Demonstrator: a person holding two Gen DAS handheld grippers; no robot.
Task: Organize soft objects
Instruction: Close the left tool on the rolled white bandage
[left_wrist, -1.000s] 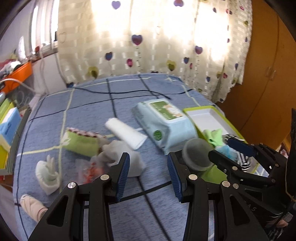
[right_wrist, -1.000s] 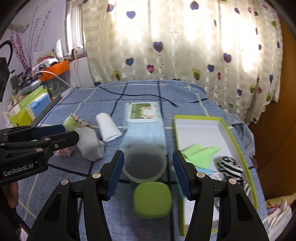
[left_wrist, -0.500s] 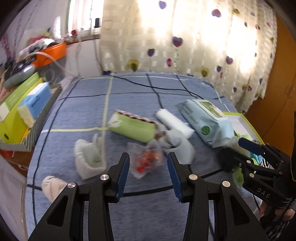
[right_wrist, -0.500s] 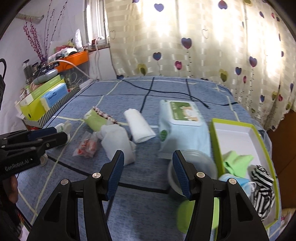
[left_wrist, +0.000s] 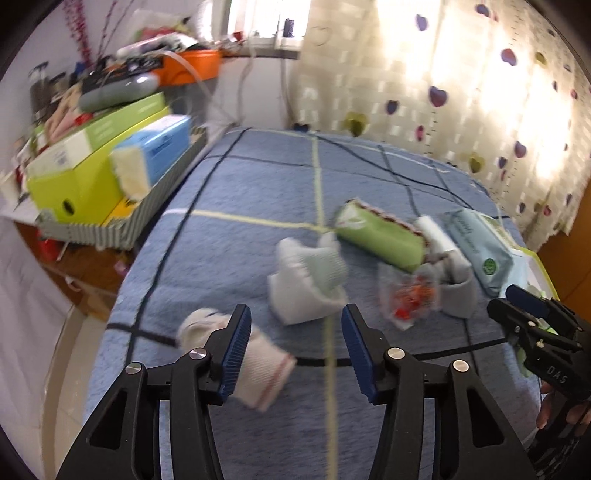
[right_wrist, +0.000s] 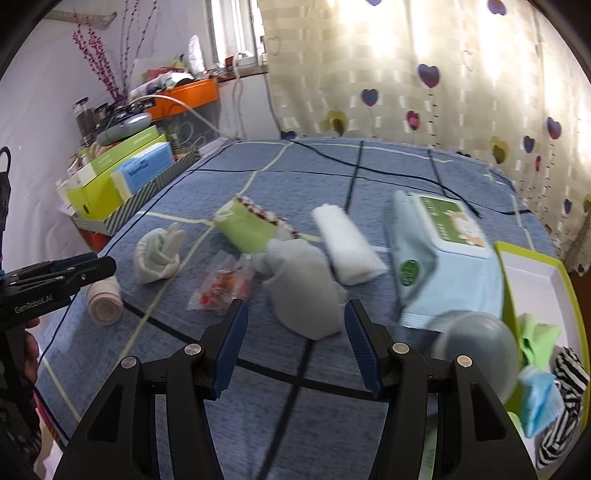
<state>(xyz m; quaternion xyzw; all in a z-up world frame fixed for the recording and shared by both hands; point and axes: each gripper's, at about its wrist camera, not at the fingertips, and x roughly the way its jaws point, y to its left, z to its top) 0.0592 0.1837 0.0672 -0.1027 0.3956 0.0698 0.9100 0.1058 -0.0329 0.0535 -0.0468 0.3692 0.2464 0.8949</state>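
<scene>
Both grippers have swung leftward across the bed since the earlier frames. Now the left gripper (left_wrist: 293, 347) hangs over a cream rolled sock (left_wrist: 240, 354) near the bed's edge, its jaws having just been opening, parted and gripping nothing, the sock partly behind the left finger. Just beyond lies a white-and-green sock bundle (left_wrist: 308, 284). The right gripper (right_wrist: 293, 341) hovers over a grey sock (right_wrist: 303, 291), jaws wide and empty. Nearby lie a small plastic packet (right_wrist: 221, 286), a green pouch (right_wrist: 245, 225), a white rolled cloth (right_wrist: 347, 245) and a wipes pack (right_wrist: 439, 254). A green-rimmed tray (right_wrist: 535, 273) at the right holds more socks.
</scene>
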